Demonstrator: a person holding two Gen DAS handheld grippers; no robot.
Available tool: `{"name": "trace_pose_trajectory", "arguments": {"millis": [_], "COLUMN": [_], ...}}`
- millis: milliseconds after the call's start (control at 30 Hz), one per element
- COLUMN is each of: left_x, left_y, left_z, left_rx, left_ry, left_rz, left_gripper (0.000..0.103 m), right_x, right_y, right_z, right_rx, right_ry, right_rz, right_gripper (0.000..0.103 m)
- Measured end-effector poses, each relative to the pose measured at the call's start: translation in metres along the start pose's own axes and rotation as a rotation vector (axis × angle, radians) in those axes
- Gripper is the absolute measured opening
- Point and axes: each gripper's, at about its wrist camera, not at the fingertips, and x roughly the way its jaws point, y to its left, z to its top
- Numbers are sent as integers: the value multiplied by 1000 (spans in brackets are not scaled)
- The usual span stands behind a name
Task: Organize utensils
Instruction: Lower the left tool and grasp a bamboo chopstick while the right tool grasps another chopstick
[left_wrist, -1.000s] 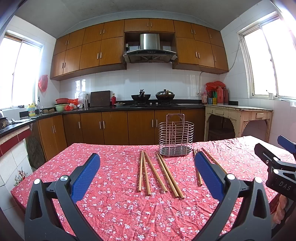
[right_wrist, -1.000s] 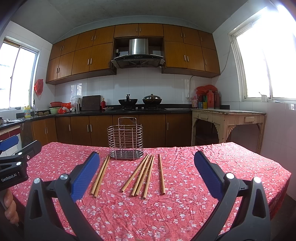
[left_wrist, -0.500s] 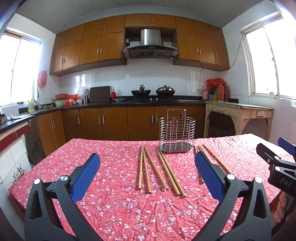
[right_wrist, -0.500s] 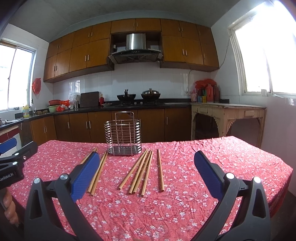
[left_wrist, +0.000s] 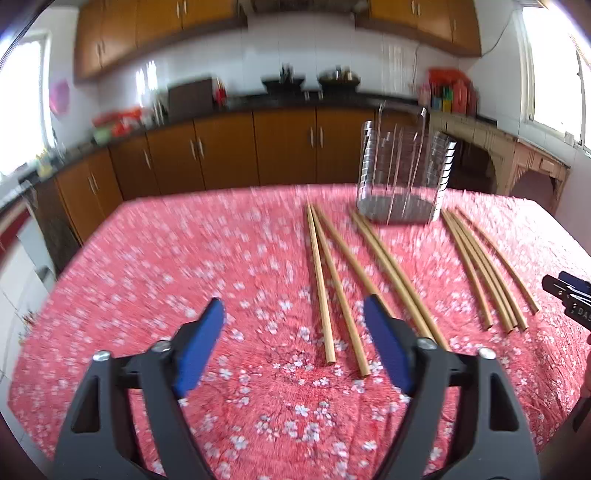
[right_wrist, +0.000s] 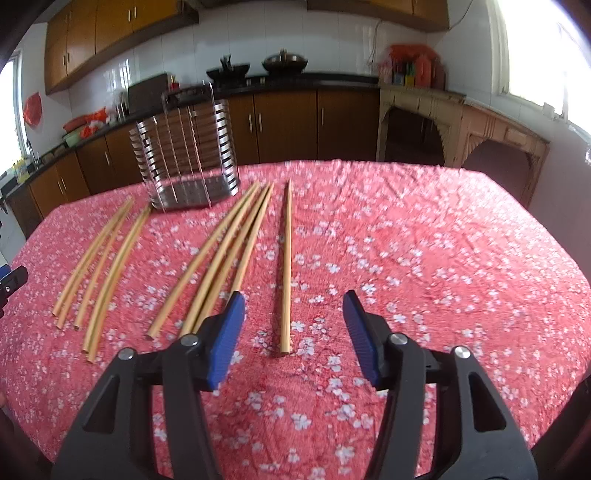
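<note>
My left hand-held gripper (left_wrist: 293, 341) hangs over the near part of the desk (left_wrist: 155, 266), tilted down at the red flowered cloth. Its blue pads are apart and closing, with nothing between them but cloth; the near ends of the two leftmost chopsticks (left_wrist: 321, 280) lie just ahead of the gap, toward the right pad. My right hand-held gripper (right_wrist: 293, 328) is likewise released, its jaws closing on nothing yet, and the lone chopstick (right_wrist: 286, 266) ends just ahead of the gap between its pads.

The wire utensil holder (left_wrist: 402, 173) stands upright at the far side of the desk, and I place everything by it. All the chopsticks lie flat on the cloth, fanning toward me from the holder's foot. In the left view a pair starts left of the holder, two more start at its front left corner (left_wrist: 391, 266), and a bundle of about four (left_wrist: 480, 266) starts at its right side. In the right view the lone chopstick lies to the right of the holder, furthest from it, and three close together (right_wrist: 225, 254) run from its right corner toward my left pad. A tip of my right hand-held gripper shows at the right edge of the left view, near the right bundle's near ends
</note>
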Motion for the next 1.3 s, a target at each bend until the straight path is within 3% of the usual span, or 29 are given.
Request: {"name": "trace_pose_trajectory", "arguments": {"millis": [67,200,267,533,600,700,1000,1300], "left_x": [15,31,37,55,59,67,80,82], "left_y": [4,-2,-6,-15,-17,-19,-17,-19], "left_z": [-2,-6,-7,0,4,12,21,23], "left_rx": [-13,16,31,80,88,84,48,49], "left_ry": [62,131,161,230,235,245,230,226], "left_rz": [-32,-61,-69,-55,-47,-29,5,39], "left_gripper": [62,54,47,27,21,9,7,8], "right_x": [16,33,40,42,46,51,65,67], "right_y": [1,3,3,-4,-5,-11,-31,-30], "right_z": [0,-3,-5,1,5,11,28,29], "right_rx": [-8,-21,-15,-14,-12,4,46,-11], "right_ry": [46,103,139,162,168,171,182,177], "right_rz": [-5,0,10,-2,-4,-5,-53,-47], "right_gripper": [50,49,42,33,20,10,8,9]}}
